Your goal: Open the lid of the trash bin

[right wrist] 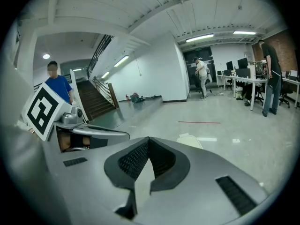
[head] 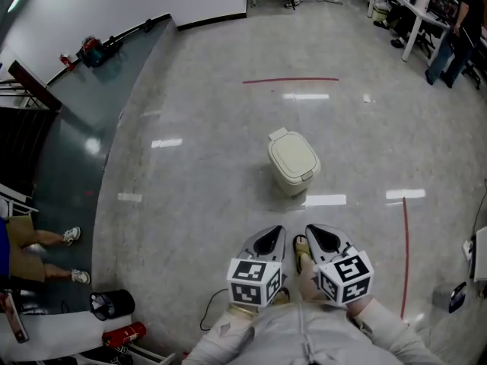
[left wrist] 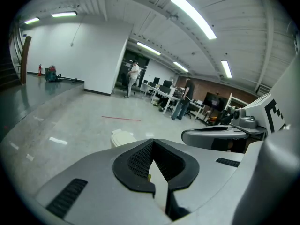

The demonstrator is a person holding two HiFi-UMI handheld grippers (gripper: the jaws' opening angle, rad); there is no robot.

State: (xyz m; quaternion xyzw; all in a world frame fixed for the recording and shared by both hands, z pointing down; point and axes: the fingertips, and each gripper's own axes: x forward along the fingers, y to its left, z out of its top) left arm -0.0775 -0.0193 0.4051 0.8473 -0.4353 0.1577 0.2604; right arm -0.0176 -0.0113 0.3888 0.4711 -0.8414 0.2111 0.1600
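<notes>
Figure: the trash bin stands on the floor at 12 o'clock, well apart from my left gripper and right gripper. Both have their jaws clenched on nothing. The lid lies closed, and its long axis runs from 11 to 5 o'clock. What seems to be the hinge tab is at 11, the front lip at 5. I judge it to be light, stiff, smooth plastic, best lifted at the front lip.

Cream trash bin, pale grey floor, thin red line across it; left gripper and right gripper grey, black-and-white square patterns.
</notes>
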